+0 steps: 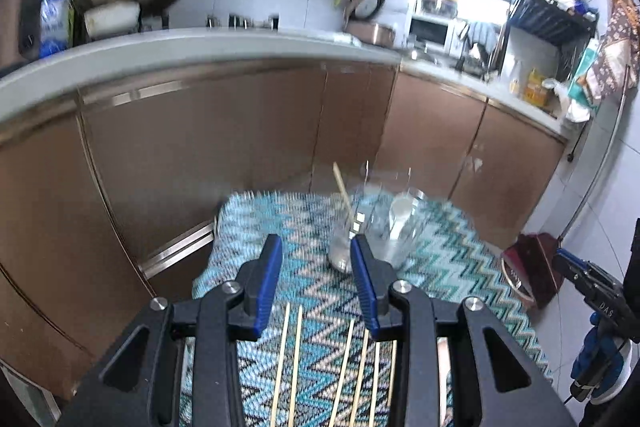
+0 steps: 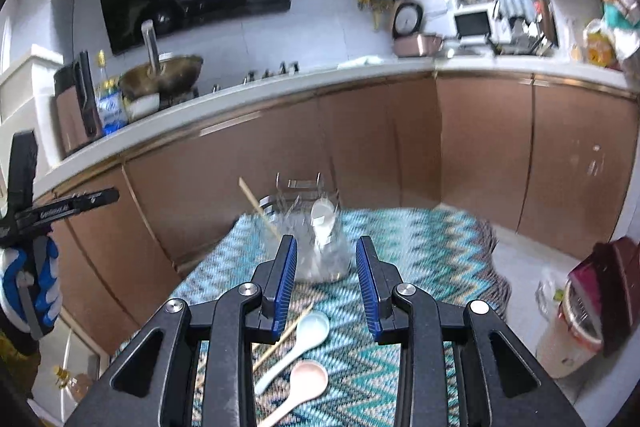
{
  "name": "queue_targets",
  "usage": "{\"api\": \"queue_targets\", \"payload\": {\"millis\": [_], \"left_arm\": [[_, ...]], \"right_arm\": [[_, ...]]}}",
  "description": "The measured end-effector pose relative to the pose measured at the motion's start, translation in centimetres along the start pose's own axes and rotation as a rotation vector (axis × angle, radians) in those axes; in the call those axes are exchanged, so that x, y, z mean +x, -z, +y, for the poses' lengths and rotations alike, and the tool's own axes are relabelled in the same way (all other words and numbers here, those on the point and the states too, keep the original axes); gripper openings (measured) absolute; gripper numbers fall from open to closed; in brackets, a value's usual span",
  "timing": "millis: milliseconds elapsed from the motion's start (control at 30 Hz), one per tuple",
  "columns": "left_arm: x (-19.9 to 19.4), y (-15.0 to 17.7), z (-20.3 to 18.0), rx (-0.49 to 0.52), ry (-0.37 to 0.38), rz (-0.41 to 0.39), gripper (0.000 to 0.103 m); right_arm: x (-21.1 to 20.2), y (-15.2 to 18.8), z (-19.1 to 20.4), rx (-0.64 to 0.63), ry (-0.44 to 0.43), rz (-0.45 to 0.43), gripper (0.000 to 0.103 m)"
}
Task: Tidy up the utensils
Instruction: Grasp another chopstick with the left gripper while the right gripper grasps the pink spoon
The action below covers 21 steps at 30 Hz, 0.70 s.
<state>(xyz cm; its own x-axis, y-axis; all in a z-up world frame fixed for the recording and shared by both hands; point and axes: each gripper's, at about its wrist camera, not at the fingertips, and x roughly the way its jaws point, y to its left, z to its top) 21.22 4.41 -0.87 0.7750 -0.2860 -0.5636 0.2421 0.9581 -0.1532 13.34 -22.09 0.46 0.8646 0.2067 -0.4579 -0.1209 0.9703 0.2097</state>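
Chopsticks are seen lying side by side on the zigzag-patterned cloth, at six o'clock beneath the left gripper, whose jaws are spread wide and hold nothing. One chopstick is propped tilted in a glass jar at twelve o'clock; a white spoon stands in the neighbouring jar. The right gripper is likewise held wide and empty. Below it, at six o'clock, a pale blue spoon and a pink spoon are laid near each other.
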Motion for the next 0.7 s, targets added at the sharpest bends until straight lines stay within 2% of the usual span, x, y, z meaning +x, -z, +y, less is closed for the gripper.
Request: {"api": "queue_targets", "payload": {"millis": [200,300,467,567,700], "left_arm": [[4.8,2.3,1.3,-0.041,0.046,0.178,0.034],[7.4,4.0,1.0,-0.053,0.102,0.287,0.033],[11.4,6.7,-1.1,-0.017,0.171,0.429,0.033],[13.2,7.5,-2.5,-0.021,0.252,0.497,0.033],[15.8,7.7,-4.1,-0.035,0.294,0.574,0.026]], "right_arm": [[3.6,3.1,-1.1,0.019,-0.059,0.137,0.031],[5.4,4.8,-1.7,0.043,-0.087,0.204,0.031],[8.5,7.7,-2.2,0.085,-0.147,0.322,0.031],[10.0,8.7,-2.4,0.098,-0.179,0.371,0.028],[11.5,9.7,-2.8,0.116,-0.205,0.422,0.023]]}}
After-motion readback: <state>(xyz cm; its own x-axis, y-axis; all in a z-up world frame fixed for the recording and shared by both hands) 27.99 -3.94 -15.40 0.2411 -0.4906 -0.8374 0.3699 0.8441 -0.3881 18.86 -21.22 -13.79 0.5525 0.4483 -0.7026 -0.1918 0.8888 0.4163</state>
